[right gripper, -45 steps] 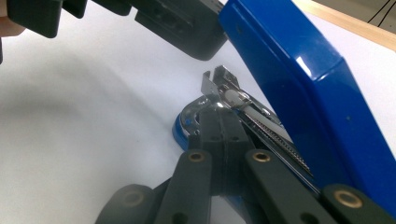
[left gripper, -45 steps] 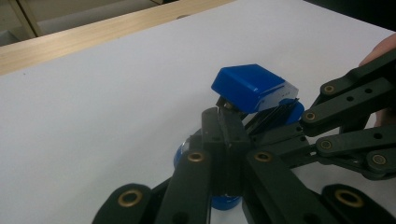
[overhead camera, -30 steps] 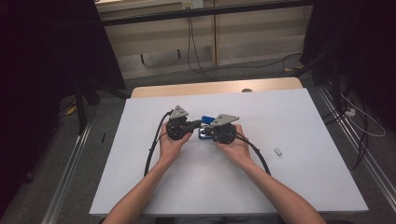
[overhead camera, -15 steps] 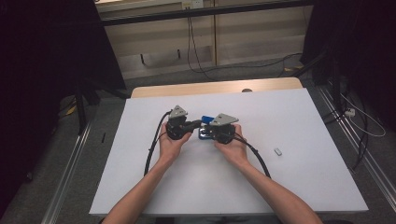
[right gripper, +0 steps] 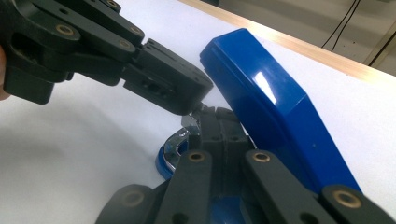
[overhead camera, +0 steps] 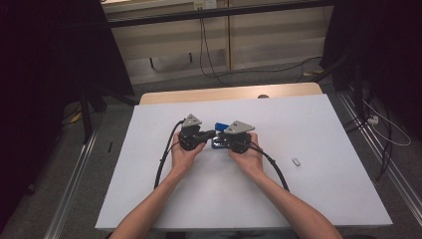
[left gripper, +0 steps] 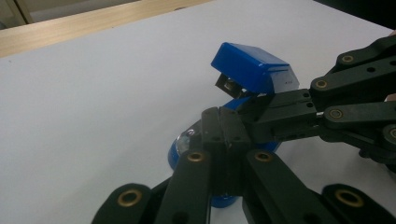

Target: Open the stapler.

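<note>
White table (overhead camera: pixel 323 199); blue stapler (overhead camera: pixel 219 126) lid tilted up; both grippers (overhead camera: pixel 215 137) pinched onto it

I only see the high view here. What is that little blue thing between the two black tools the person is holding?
Observer: A blue stapler. The left gripper view shows its top swung up and tilted open above its base.
Operator: Are the tools grabbing it?
Observer: The left gripper has its jaws shut, with the tips at the shiny metal strip on the base. I cannot tell whether they pinch it.
Operator: And the other one?
Observer: The right gripper is shut too. Its tips sit under the raised top, close against the left one's tips.
</note>
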